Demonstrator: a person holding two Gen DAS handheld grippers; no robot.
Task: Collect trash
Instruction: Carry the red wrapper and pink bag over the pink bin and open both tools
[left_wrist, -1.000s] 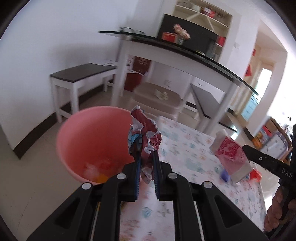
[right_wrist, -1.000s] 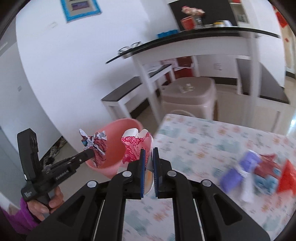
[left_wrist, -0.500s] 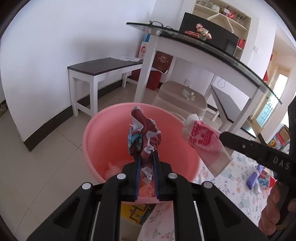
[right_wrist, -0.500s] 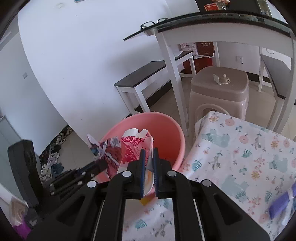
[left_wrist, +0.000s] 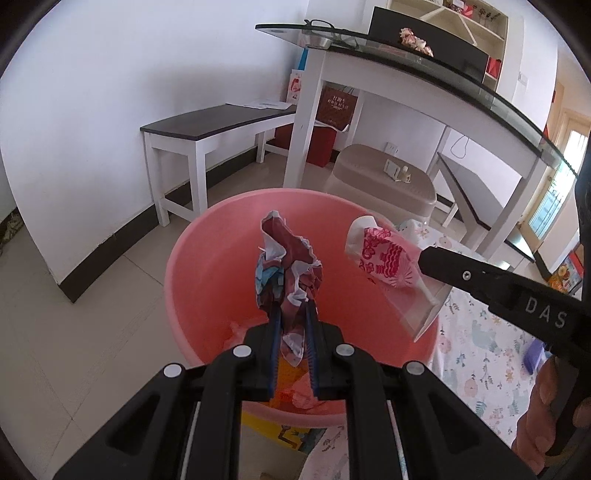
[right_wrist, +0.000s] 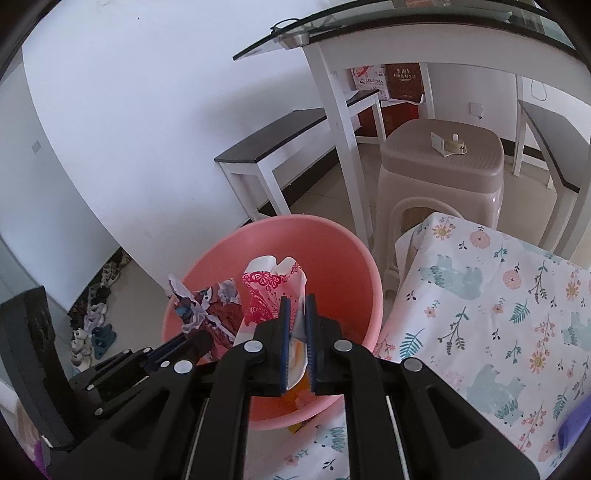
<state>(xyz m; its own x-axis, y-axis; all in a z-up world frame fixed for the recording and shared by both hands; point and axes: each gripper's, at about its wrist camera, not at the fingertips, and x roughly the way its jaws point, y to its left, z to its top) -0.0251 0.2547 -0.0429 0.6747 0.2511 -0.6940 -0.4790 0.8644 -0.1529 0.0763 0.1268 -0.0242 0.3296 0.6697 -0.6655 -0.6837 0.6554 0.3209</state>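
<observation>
Nearest to us, the left gripper (left_wrist: 291, 314) has its fingers (left_wrist: 274, 332) pinched tight on a crumpled red, white and blue wrapper (left_wrist: 288, 266), which stands up out of the grip right over the open mouth of the pink basin (left_wrist: 192, 266). At about three o'clock from it, the right gripper (right_wrist: 296, 314) comes in, its fingers (right_wrist: 284, 328) clamped on a white paper packet printed with red patterns (right_wrist: 269, 291), and that one hangs above the basin too, nearer the rim on the worktop side. A hand (left_wrist: 546, 413) shows at the lower right, wrapped round the right gripper's handle.

Down inside the basin there is already some crumpled pink and orange rubbish (left_wrist: 295, 391) on the bottom. The basin sits just beside the corner of the worktop (right_wrist: 498, 295), which wears a white cloth with flowers and pale blue animals; a purple thing (right_wrist: 574, 430) lies on it at the far right edge, too blurred to name.

Further off, at about one o'clock beyond the basin, a beige plastic stool (right_wrist: 443, 166) carries a couple of small items. Behind that a white table with a glass top (left_wrist: 406, 55), and at eleven o'clock a dark-topped white bench (left_wrist: 207, 129) along the wall. A row of shoes (right_wrist: 96, 314) lines the floor at the left.
</observation>
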